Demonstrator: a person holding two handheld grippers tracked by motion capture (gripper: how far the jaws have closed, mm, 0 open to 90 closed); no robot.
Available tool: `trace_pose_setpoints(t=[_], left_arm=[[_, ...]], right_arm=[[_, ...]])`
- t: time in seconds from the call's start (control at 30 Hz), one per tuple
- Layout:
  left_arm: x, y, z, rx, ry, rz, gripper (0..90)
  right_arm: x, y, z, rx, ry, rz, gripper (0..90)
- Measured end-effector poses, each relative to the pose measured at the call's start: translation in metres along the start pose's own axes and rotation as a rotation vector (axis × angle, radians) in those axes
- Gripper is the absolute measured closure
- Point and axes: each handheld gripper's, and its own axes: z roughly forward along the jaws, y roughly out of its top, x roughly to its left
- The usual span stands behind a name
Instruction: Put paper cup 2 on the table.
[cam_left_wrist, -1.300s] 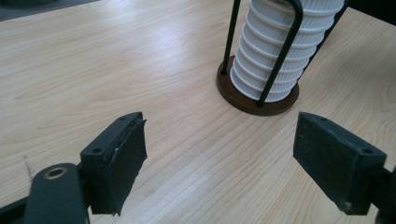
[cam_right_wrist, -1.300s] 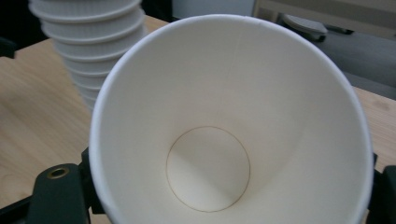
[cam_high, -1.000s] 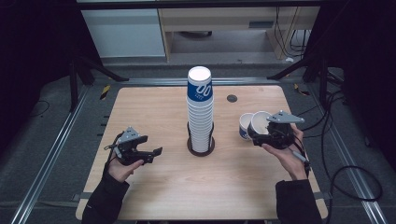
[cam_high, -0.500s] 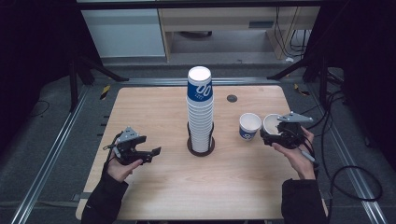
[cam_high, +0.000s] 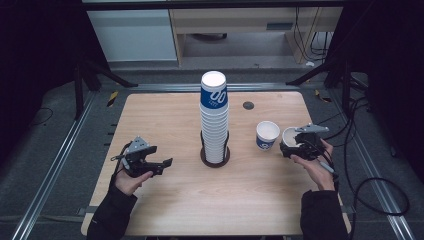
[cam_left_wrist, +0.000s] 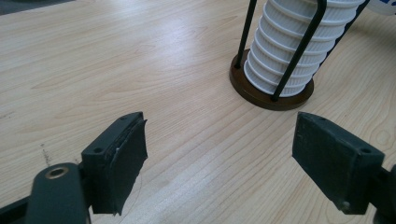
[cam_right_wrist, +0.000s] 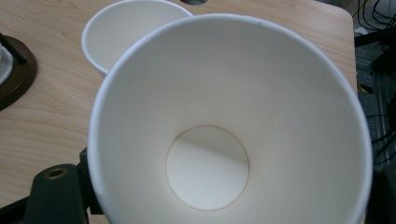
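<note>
Paper cup (cam_right_wrist: 224, 140) pinched in my right gripper (cam_high: 300, 147), I'm lowering it level beside the standing cup (cam_high: 267, 135); left gripper (cam_high: 165, 163) gaping empty.

Dim room — grey floor (cam_high: 45, 150), pale cabinets (cam_high: 135, 30) behind.

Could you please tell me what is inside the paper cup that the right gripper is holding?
Nothing: the held cup looks empty down to its bare white bottom. Behind it a second cup stands on the table, its lower part covered.
</note>
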Motion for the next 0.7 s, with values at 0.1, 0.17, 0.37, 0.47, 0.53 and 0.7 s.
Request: trace_pose_setpoints(t=[0.1, 0.17, 0.37, 0.47, 0.53, 0.7], left_arm=[[0.000, 0.000, 0.000, 0.004, 0.000, 0.001, 17.2], [0.000, 0.000, 0.001, 0.005, -0.004, 0.003, 17.2], [-0.001, -0.001, 0.002, 0.012, -0.004, 0.004, 17.2], [-0.001, -0.001, 0.002, 0.012, -0.006, 0.005, 17.2], [-0.001, -0.001, 0.002, 0.014, -0.006, 0.006, 17.2], [-0.001, -0.001, 0.003, 0.018, -0.008, 0.007, 17.2]], right_arm=[[-0.002, 0.000, 0.009, 0.021, -0.001, 0.006, 19.3], [-0.004, -0.001, 0.016, 0.036, -0.004, 0.007, 19.2], [-0.008, -0.004, 0.031, 0.069, -0.007, 0.007, 18.9], [-0.011, -0.006, 0.037, 0.080, -0.015, 0.012, 18.7], [-0.014, -0.007, 0.039, 0.087, -0.006, 0.026, 18.7], [-0.016, -0.010, 0.042, 0.108, 0.001, 0.035, 18.4]])
